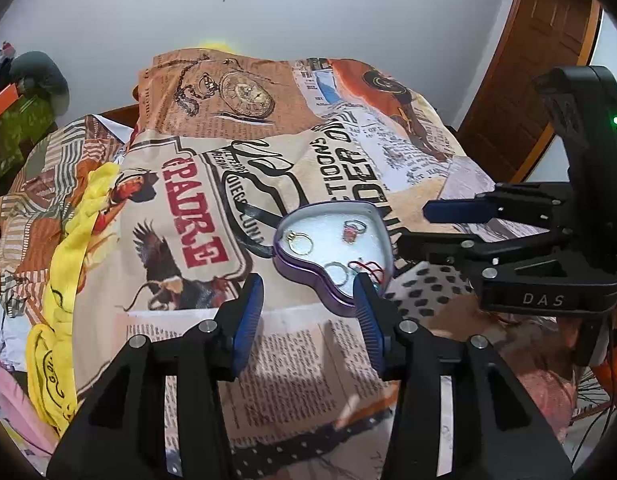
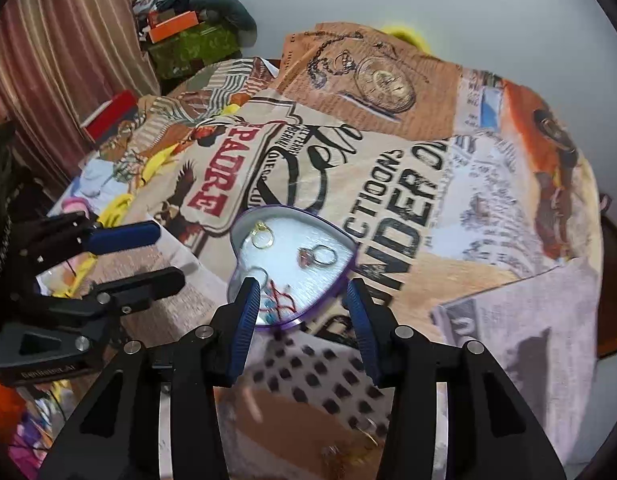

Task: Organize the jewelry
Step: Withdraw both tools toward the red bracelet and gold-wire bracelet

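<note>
Materials in front of you

You are looking at a glossy purple metal-looking heart tin (image 2: 350,264) at twelve o'clock, lined in matt white foam, holding shiny gold and silver metal rings (image 2: 262,236). It is sitting on soft, wrinkled printed cloth (image 2: 488,216). Your gripper fingers (image 2: 244,320) are showing matt black plastic with ribbed blue rubbery pads. Polished wooden door (image 1: 544,60) at two o'clock.

Printed bedspread (image 1: 196,216), yellow cloth (image 1: 68,264)
</note>
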Demonstrator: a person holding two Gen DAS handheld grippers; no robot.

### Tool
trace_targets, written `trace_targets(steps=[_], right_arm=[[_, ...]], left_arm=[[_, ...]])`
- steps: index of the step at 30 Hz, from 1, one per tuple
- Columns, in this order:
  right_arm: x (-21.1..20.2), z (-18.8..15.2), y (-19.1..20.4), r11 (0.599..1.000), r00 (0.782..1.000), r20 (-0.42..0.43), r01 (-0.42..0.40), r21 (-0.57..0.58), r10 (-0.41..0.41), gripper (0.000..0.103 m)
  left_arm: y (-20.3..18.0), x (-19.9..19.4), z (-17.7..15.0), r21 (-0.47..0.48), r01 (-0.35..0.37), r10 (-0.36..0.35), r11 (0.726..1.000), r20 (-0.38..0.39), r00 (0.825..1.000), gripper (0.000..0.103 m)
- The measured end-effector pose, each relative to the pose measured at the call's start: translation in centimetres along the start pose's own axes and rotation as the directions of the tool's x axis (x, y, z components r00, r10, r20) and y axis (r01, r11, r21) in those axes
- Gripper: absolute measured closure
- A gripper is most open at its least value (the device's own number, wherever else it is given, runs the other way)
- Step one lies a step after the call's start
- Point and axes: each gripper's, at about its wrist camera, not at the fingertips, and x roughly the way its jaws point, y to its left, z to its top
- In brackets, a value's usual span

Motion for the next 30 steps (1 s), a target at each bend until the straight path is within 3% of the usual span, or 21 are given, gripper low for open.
trace_targets(steps=[4, 10, 20, 27, 30], right_arm=[[-2.8, -0.9, -0.7, 0.999, 0.998, 0.053, 0.044, -0.008, -0.044, 0.061], [-6.5, -3.3, -3.5, 0.998, 0.993, 0.106, 0.048, 0.048, -0.053, 0.061], [-8.6, -8.2, -6.9, 0.987, 0.99, 0.08, 0.104, 0.121, -0.115, 0.061], [-8.1, -10.7, -7.6, 0.985, 0.993, 0.058, 0.095, 0.144, -0.104, 0.061], [-7.4, -11.2, -7.7, 0.985, 0.995, 0.045, 0.08, 0.151, -0.088, 0.061]], left_arm=[[-1.0, -1.1, 0.2, -0.005, 0.002, -0.002, 1.0, 0.005, 1.0, 0.056], [-3.7, -2.6, 0.6, 0.028, 0.014, -0.015, 1.0, 0.029, 0.999, 0.056], [-10.2, -0.5, -0.9, 0.166, 0.071, -0.067, 0.984, -0.027, 0.997, 0.055], [-12.5, 2.3, -2.7, 0.205, 0.101, -0.083, 0.974, -0.095, 0.992, 0.056], [-13.2, 2.8, -2.9, 0.216, 0.117, -0.096, 0.969, -0.103, 0.99, 0.061]])
